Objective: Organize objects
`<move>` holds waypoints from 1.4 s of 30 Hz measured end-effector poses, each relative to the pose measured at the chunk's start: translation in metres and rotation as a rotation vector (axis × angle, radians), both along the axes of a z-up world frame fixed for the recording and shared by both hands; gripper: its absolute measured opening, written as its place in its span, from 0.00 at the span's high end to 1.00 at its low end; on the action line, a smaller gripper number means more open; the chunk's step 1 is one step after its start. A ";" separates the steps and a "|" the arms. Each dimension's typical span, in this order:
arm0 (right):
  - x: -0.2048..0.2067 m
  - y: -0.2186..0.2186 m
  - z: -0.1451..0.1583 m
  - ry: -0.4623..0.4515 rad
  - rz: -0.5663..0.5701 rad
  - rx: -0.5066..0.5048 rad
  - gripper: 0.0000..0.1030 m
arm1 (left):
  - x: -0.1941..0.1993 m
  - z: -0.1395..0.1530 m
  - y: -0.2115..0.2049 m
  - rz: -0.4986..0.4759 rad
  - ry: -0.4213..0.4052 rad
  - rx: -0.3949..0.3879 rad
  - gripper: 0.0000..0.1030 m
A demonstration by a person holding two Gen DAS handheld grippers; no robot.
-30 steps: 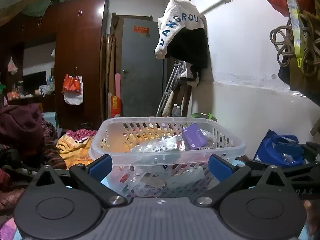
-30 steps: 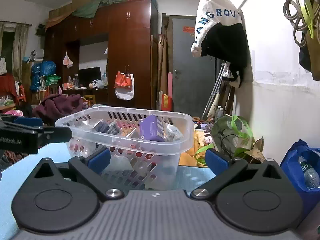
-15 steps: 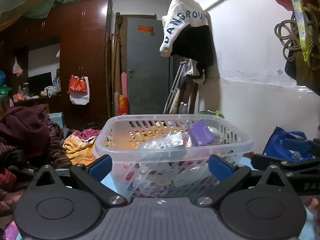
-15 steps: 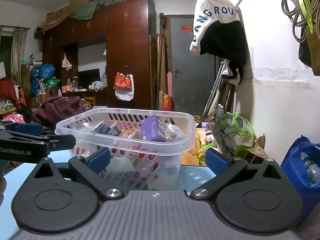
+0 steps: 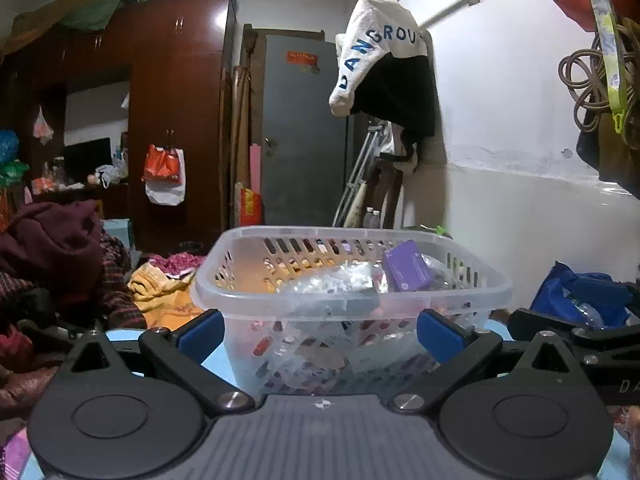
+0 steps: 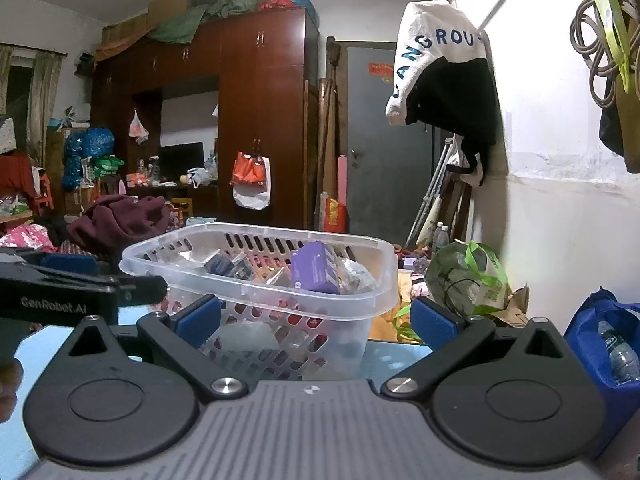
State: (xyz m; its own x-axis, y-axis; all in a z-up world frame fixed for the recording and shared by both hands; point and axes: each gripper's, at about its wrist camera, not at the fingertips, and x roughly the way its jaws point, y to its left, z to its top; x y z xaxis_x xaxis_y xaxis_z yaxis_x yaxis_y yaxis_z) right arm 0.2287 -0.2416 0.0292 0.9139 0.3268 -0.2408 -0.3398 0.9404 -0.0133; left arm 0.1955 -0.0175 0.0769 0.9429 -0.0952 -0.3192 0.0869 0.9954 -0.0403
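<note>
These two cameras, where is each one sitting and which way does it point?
Left view: on the left gripper, looking forward past its open blue-tipped fingers at the basket; the right gripper pokes in at the right.
Right view: on the right gripper, facing the same basket; the left gripper enters from the left.
Both share the basket, purple box, grey door and wardrobe.
</note>
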 end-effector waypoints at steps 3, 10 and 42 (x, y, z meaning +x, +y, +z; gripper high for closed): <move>-0.002 -0.002 0.003 -0.009 -0.001 0.011 0.00 | -0.002 0.000 -0.002 -0.010 0.000 0.011 0.00; 0.003 -0.006 -0.001 0.016 -0.006 0.021 0.00 | -0.006 -0.001 -0.002 -0.009 -0.002 0.011 0.00; -0.002 -0.008 -0.004 0.024 0.001 0.028 0.00 | 0.002 -0.005 0.000 -0.006 0.023 0.014 0.00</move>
